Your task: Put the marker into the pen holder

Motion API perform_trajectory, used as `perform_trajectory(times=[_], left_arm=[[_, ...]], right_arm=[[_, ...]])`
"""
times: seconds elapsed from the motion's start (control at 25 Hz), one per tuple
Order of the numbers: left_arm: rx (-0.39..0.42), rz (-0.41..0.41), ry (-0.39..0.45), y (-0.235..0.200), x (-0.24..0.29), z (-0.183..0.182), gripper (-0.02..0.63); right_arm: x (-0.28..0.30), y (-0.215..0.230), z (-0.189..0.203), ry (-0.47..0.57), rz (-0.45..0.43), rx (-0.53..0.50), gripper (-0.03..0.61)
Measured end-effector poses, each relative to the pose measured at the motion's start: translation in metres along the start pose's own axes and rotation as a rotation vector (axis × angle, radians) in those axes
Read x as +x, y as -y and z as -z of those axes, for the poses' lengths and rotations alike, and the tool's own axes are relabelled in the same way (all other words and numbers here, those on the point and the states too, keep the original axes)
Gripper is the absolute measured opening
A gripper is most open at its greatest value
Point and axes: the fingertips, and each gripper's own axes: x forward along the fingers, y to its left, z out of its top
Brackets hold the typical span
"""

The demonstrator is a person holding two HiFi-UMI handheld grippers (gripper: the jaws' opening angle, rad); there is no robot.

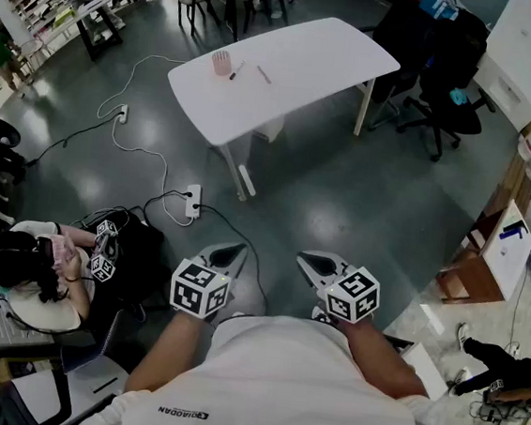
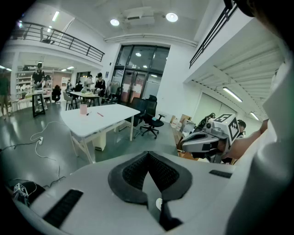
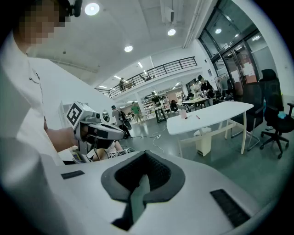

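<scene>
White counter point(image 1: 290, 68), standing well away across the grey floor point(image 1: 343, 196), seen from the wearer's side. A pink pen holder point(image 1: 222, 63) stands upright near the counter's left end, close to its far edge. Two slim writing tools lie flat on the counter beside it: a dark-tipped one point(image 1: 235, 70) just next to the holder and a reddish one point(image 1: 263, 75) a little further toward the counter's middle. At this distance it cannot be told which of them is the marker; neither is in the holder.

Left gripper point(image 1: 233, 251) and right gripper point(image 1: 310, 259) are held side by side low in front of the person's white shirt, well apart from the counter and pointing toward it. Each gripper is clenched, its dark pads meeting with nothing between them, as both gripper views confirm.

A black office chair point(image 1: 446, 65) stands off the counter's right end. White cables point(image 1: 149, 152) trail over the floor at the left.
</scene>
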Motion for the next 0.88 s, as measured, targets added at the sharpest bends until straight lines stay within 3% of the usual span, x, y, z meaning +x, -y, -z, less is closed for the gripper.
perform_trajectory(times=[0.52,0.88], left_arm=[[-0.003,0.004,0.023,-0.012,-0.010,-0.005,0.026],[0.030,0.027,-0.015,-0.027,-0.025,0.005,0.026]], right_arm=[[0.009,-0.009,-0.005,-0.008,0.009,-0.015,0.018],[0.031,-0.026,-0.008,-0.003,0.046,-0.016,0.018]])
